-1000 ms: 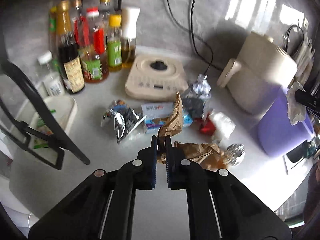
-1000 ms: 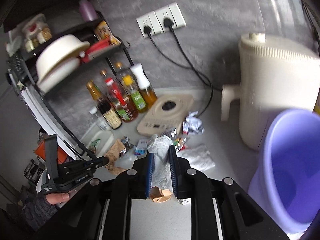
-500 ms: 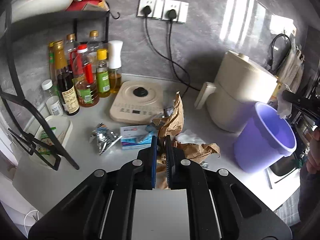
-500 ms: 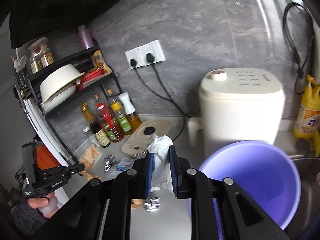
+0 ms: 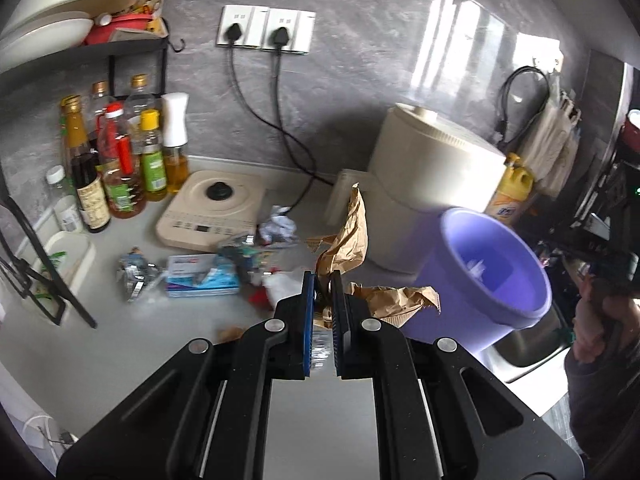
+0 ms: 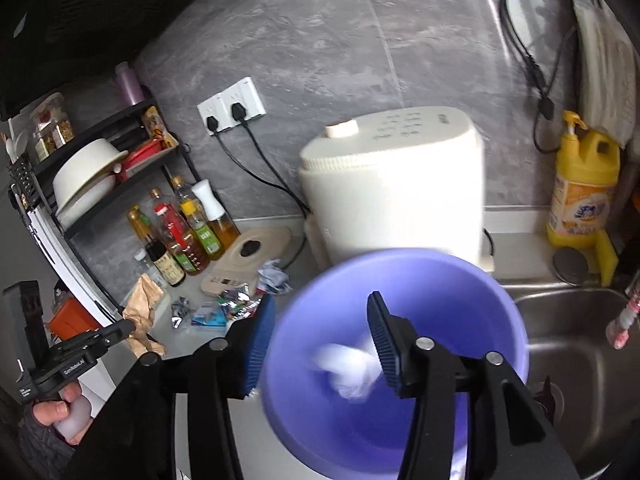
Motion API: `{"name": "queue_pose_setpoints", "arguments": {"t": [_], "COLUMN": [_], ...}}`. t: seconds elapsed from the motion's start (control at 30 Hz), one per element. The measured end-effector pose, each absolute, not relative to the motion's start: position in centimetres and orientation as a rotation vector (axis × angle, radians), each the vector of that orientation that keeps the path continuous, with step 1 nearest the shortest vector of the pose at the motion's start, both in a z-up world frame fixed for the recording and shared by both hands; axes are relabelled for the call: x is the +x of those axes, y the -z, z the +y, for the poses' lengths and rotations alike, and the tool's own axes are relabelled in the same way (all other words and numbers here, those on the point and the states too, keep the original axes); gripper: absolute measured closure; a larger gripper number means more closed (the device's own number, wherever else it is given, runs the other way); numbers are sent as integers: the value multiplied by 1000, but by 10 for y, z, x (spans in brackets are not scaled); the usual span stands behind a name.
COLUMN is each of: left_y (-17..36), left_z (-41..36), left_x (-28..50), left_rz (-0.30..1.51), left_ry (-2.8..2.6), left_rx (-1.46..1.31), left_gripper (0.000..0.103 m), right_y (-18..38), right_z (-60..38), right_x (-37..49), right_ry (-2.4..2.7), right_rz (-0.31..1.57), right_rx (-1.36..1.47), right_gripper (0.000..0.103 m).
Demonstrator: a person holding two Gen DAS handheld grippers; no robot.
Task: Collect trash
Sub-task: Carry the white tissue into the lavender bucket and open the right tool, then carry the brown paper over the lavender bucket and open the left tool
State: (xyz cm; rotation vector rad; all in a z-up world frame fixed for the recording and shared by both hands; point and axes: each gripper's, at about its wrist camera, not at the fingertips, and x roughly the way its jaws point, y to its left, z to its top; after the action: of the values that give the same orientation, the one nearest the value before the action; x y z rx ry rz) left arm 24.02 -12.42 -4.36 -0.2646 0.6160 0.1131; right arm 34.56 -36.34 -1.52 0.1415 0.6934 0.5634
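Note:
My left gripper (image 5: 322,280) is shut on a crumpled brown paper bag (image 5: 352,236) and holds it above the counter, left of the purple bucket (image 5: 516,304). My right gripper (image 6: 320,316) is open above the purple bucket (image 6: 504,312). A white crumpled tissue (image 6: 352,372), blurred, is inside the bucket below the jaws. More trash lies on the counter: a foil wrapper (image 5: 134,276), a blue-white box (image 5: 200,280), a crumpled white paper (image 5: 278,228) and red scraps (image 5: 260,296).
A cream appliance (image 5: 432,184) stands behind the bucket. An induction hob (image 5: 212,208), several sauce bottles (image 5: 120,160) and a black rack (image 5: 40,272) are at the left. A steel sink (image 6: 576,344) and yellow detergent bottle (image 6: 584,188) are at the right.
My right gripper has opened over the bucket and let go of the white tissue, which is now inside it. My left gripper has lifted further and moved toward the bucket with the brown bag.

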Motion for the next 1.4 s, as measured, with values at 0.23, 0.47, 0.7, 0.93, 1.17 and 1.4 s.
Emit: {"name": "queue_pose_setpoints", "arguments": {"t": [0.23, 0.47, 0.7, 0.93, 1.17, 1.4], "left_y": [50, 39, 42, 42, 38, 38], "left_z": [-174, -229, -266, -273, -238, -175], "left_x": [263, 300, 333, 340, 325, 304], "left_rz": [612, 596, 614, 590, 581, 589], "left_ry": [-17, 118, 218, 282, 224, 110], "left_rx": [-253, -199, -164, -185, -169, -197], "left_gripper": [95, 94, 94, 30, 13, 7], "right_y": [16, 13, 25, 35, 30, 26], "right_z": [-413, -473, -515, -524, -493, -446], "right_x": [328, 302, 281, 274, 277, 282], "right_ry": [-509, -385, -255, -200, -231, -233], "right_rz": [675, 626, 643, 669, 665, 653], "right_rx": [153, 181, 218, 235, 236, 245], "right_gripper": [44, 24, 10, 8, 8, 8]}}
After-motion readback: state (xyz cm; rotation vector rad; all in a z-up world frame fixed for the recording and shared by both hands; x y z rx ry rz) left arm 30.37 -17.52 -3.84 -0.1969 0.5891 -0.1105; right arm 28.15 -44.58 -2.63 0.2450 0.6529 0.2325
